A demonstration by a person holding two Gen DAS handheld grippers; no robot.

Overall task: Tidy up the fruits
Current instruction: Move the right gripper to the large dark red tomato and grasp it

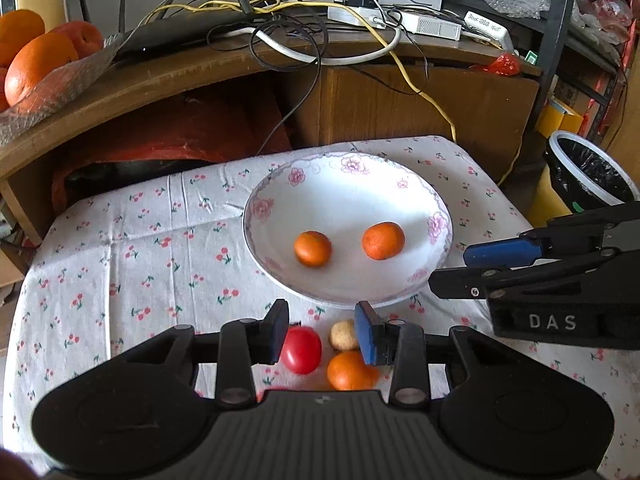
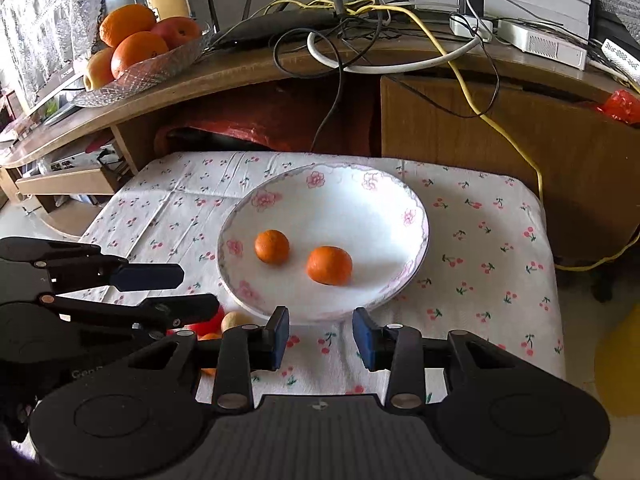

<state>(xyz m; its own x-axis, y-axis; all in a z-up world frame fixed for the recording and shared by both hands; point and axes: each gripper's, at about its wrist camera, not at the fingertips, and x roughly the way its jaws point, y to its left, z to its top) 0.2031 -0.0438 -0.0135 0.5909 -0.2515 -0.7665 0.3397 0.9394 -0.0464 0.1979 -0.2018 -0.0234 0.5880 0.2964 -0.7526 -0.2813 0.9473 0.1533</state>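
Observation:
A white floral plate (image 1: pixel 264 208) (image 2: pixel 400 208) on the cherry-print cloth holds two small oranges (image 1: pixel 313 248) (image 1: pixel 383 241) (image 2: pixel 272 247) (image 2: pixel 329 265). In front of the plate lie a red tomato (image 1: pixel 301 350), a small tan fruit (image 1: pixel 343 334) (image 2: pixel 234 320) and a third orange (image 1: pixel 349 371). My left gripper (image 1: pixel 323 332) (image 2: pixel 192 288) hangs open just above these three, with the tomato and the orange between its fingers. My right gripper (image 2: pixel 321 338) (image 1: pixel 448 266) is open over bare cloth at the plate's near edge, holding nothing.
Behind the small table stands a wooden desk with a router, tangled cables (image 1: pixel 288 28) and a glass bowl of large oranges and apples (image 1: pixel 36 64) (image 2: pixel 136 48). A lined bin (image 1: pixel 588 172) stands at the right. The cloth to the left of the plate is bare.

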